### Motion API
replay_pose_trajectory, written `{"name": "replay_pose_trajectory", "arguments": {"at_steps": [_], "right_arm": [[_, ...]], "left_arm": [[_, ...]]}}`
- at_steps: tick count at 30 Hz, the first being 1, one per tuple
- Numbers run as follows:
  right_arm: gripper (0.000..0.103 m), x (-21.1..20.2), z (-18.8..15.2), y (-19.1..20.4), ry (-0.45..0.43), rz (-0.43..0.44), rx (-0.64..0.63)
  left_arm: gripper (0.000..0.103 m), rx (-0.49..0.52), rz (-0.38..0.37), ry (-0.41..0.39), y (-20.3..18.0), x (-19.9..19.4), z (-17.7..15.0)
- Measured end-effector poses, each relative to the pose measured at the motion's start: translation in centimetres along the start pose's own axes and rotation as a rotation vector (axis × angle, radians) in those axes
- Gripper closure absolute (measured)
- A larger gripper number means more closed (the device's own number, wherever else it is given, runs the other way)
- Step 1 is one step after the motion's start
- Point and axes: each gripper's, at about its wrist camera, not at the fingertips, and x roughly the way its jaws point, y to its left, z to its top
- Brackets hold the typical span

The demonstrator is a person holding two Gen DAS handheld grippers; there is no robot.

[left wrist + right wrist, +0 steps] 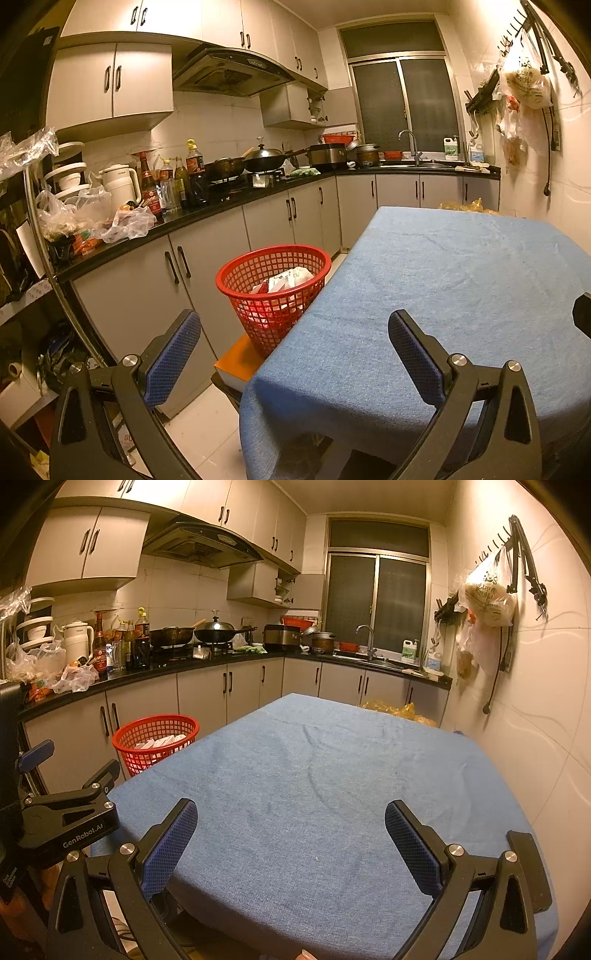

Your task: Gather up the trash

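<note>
Left wrist view: left gripper (293, 354) hovers at the near left corner of the desk (443, 280), fingers (173, 354) wide apart, nothing between them. Blue cloth covers the desk; its top is bare. Red basket (273, 291) stands just beside the desk's left edge, on an orange-topped stool (240, 360). Trash (284, 282) lies inside the basket: white and red wrappers, crumpled. Counter (207, 218) runs along the left wall with bottles, a white kettle, pans and loose plastic bags. Sink and tap (410, 147) sit under the window. A dark edge of the other gripper shows at the far right.

Right wrist view: right gripper (291, 836) hangs over the near edge of the desk (314, 775), fingers (413, 843) wide apart, empty. Left gripper (70, 771) shows at the left side, beside the desk corner, its fingers also apart. Basket (157, 740) sits left of the desk, white paper visible inside. Yellow bag (395, 709) lies beyond the desk's far edge. Plastic bags (484, 598) hang from hooks on the right wall.
</note>
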Motion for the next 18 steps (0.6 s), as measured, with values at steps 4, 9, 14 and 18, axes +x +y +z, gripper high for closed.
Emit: {"name": "replay_pose_trajectory", "arguments": {"at_steps": [4, 9, 14, 18], "right_arm": [[0.0, 0.04, -0.02, -0.02, 0.0, 0.001, 0.0], [0.0, 0.13, -0.06, -0.02, 0.001, 0.0, 0.0], [0.0, 0.32, -0.34, 0.01, 0.003, -0.001, 0.005], [0.0, 0.38, -0.56, 0.05, 0.005, -0.002, 0.009]], "left_arm": [[0.002, 0.007, -0.001, 0.001, -0.16, 0.08, -0.21], [0.002, 0.007, -0.014, 0.007, -0.12, 0.13, -0.28], [0.002, -0.001, -0.033, 0.005, 0.28, 0.05, -0.18], [0.002, -0.001, -0.03, 0.0, 0.33, -0.04, 0.02]]}}
